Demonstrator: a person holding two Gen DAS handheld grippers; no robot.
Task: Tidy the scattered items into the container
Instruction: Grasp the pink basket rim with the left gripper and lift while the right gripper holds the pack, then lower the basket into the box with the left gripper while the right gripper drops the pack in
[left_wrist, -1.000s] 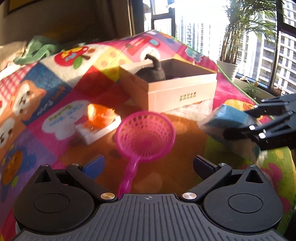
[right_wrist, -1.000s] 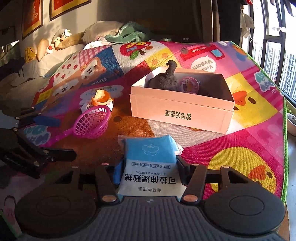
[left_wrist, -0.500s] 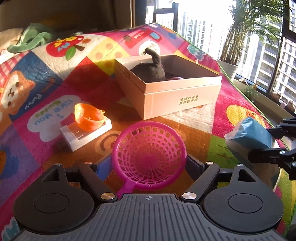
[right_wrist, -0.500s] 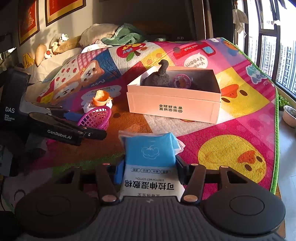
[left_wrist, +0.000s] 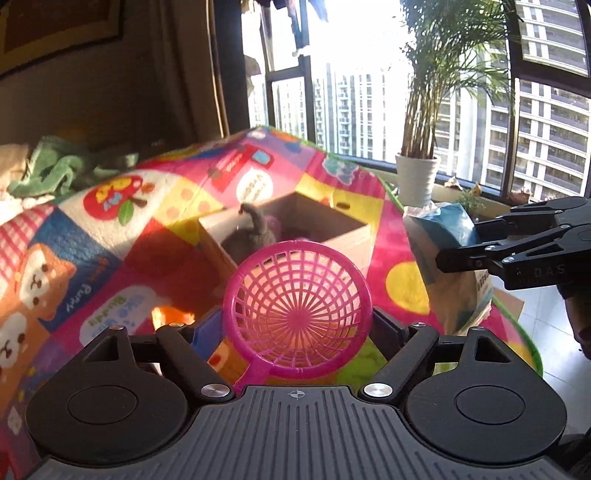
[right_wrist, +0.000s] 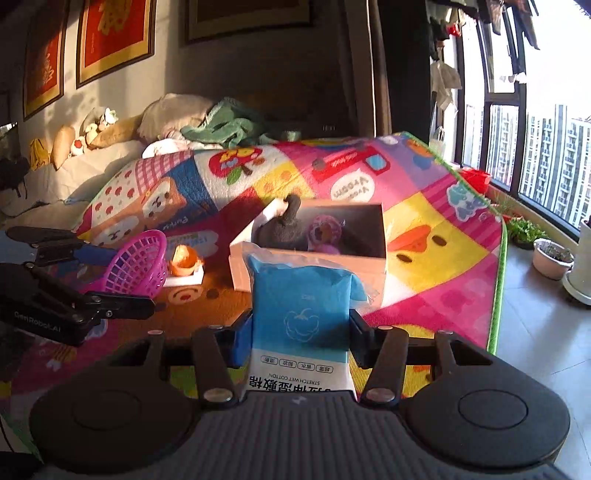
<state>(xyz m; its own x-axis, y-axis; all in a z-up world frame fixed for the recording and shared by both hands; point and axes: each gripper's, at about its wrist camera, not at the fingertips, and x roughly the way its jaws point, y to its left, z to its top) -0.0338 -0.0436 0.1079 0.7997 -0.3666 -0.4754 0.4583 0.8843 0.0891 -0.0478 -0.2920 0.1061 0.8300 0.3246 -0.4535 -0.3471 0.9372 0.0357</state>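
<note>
Two light things are up: left gripper (left_wrist: 297, 325) clamps the stiff, springy sieve (left_wrist: 297, 308) across its rim; right gripper (right_wrist: 295, 334) squeezes the soft, crushable pack (right_wrist: 301, 306) by its sides, box (right_wrist: 380, 258) beyond.

Box (right_wrist: 308, 267) on the mat (right_wrist: 436, 266), holding a soft toy (right_wrist: 282, 230). Sieve (left_wrist: 297, 310) before the box, wipes pack (right_wrist: 301, 314) to its right; cup (right_wrist: 184, 260) left of the box.

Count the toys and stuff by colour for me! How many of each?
Pink: 2, scoop, round toy in box
Blue: 1, wipes pack
Orange: 1, cup
Grey: 1, plush
Total: 5
</note>
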